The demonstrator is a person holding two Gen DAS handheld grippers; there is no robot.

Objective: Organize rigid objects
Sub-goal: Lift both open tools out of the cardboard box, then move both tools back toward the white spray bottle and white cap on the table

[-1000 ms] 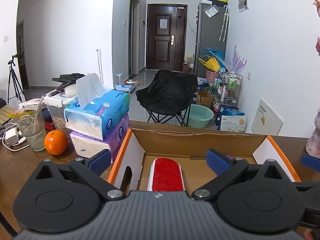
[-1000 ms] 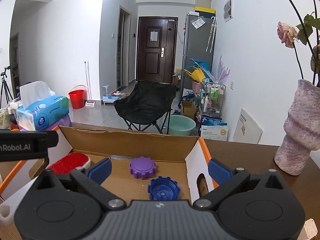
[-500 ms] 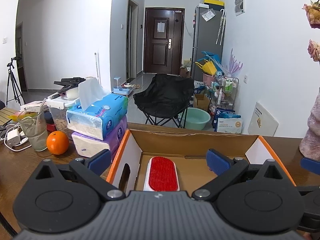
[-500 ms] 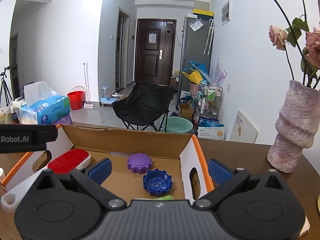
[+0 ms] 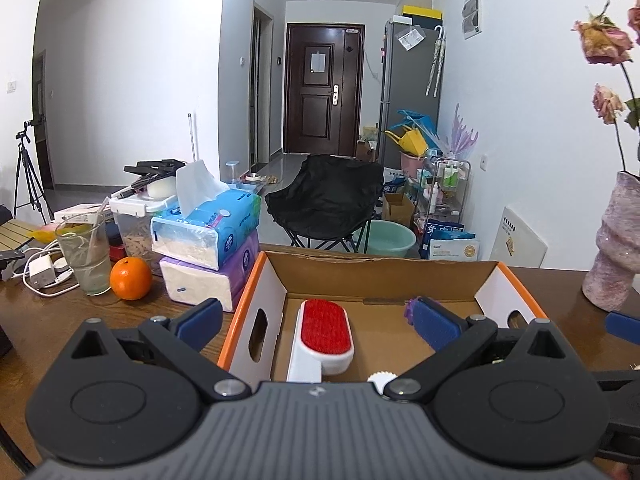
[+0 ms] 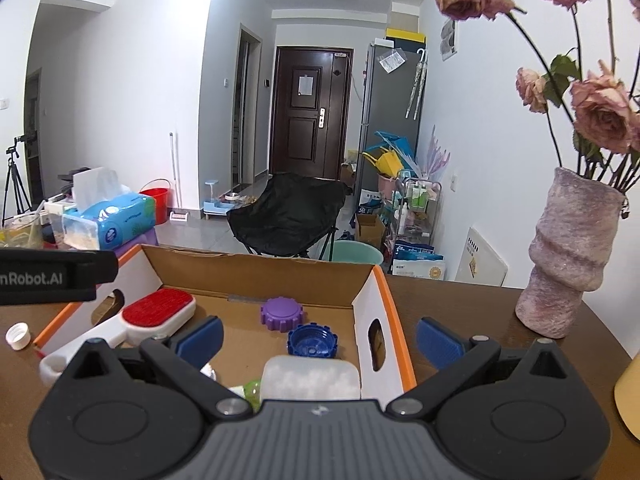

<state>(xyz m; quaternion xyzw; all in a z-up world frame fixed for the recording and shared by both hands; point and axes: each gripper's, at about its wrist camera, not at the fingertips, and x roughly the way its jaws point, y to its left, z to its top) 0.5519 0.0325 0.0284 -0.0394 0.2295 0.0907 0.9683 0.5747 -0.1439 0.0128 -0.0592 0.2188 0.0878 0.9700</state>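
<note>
An open cardboard box [image 6: 256,270] with orange-edged white flaps sits on a brown wooden table [image 6: 460,304]; inside it lie a red-faced white brush [image 6: 158,312] at the left, a purple gear-shaped cap [image 6: 282,312] near the back, a blue gear-shaped cap [image 6: 312,340] just in front of it, and a white frosted container [image 6: 310,378] nearest the camera; the left gripper [image 5: 318,322] hovers over the box's near edge, jaws wide apart and empty; the right gripper [image 6: 318,338] does likewise, one finger inside the box, one outside; a small white bottle cap [image 6: 18,335] rests on the table left of the box; a mauve vase [image 6: 568,256] of dried roses stands at the right.
</note>
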